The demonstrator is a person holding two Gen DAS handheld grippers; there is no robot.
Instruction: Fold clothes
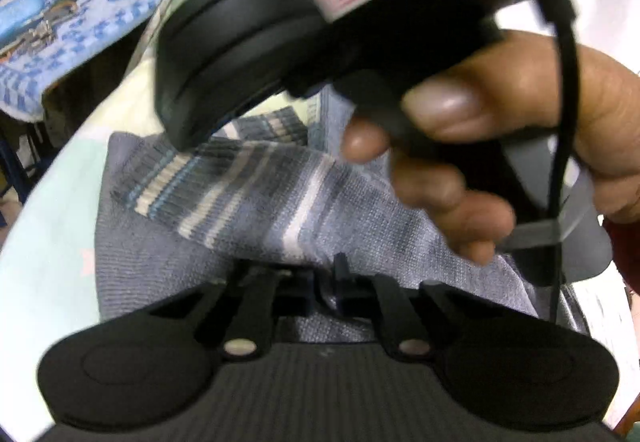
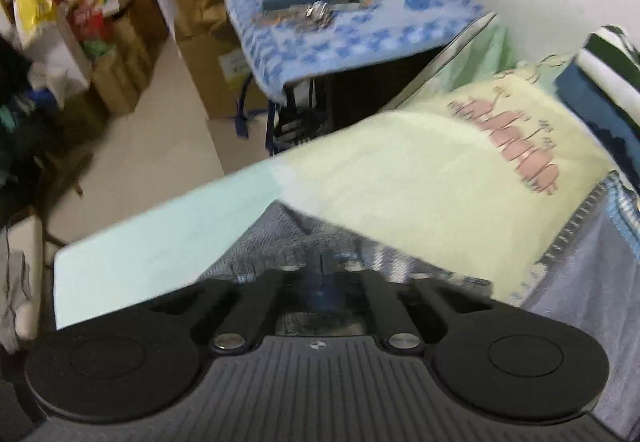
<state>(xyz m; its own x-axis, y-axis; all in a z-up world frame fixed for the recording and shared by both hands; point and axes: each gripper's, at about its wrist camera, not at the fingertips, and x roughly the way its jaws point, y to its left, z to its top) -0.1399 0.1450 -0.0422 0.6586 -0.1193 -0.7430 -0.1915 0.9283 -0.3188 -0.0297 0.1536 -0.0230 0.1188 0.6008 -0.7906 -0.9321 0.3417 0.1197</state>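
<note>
Item: my left claw (image 1: 308,274). Fingers drawn close together at the near edge of the blue-grey knit garment (image 1: 248,193), a fold of the cloth pinched between them.

Item: the garment, left wrist view. It lies on a pale bedsheet (image 1: 52,209), mint and cream in blocks. A sleeve with dark, cream and light-blue stripes lies folded diagonally across the plain knit body.

Item: my right claw (image 2: 322,274), seen from its own camera. Its fingers are pressed together with blurred blue-grey knit between them, so it is clamped on the garment too. From the left wrist view only the black housing of this tool (image 1: 248,37) shows, blurred, above the striped sleeve, with a pink-striped label on top and my right hand (image 1: 500,145) wrapped round its grip.

Item: the garment, right wrist view (image 2: 592,274). It spreads over the sheet to the right of the claw, with a ribbed striped edge showing.

Item: surroundings. A pale yellow cushion (image 2: 440,177) with a pink printed figure lies on the bed. Beyond it is a folded stack of dark blue, white and green cloth (image 2: 608,81). Beside the bed stands a table under a blue patterned cloth (image 2: 360,37), cluttered on top; on the floor stand cardboard boxes (image 2: 208,37).
</note>
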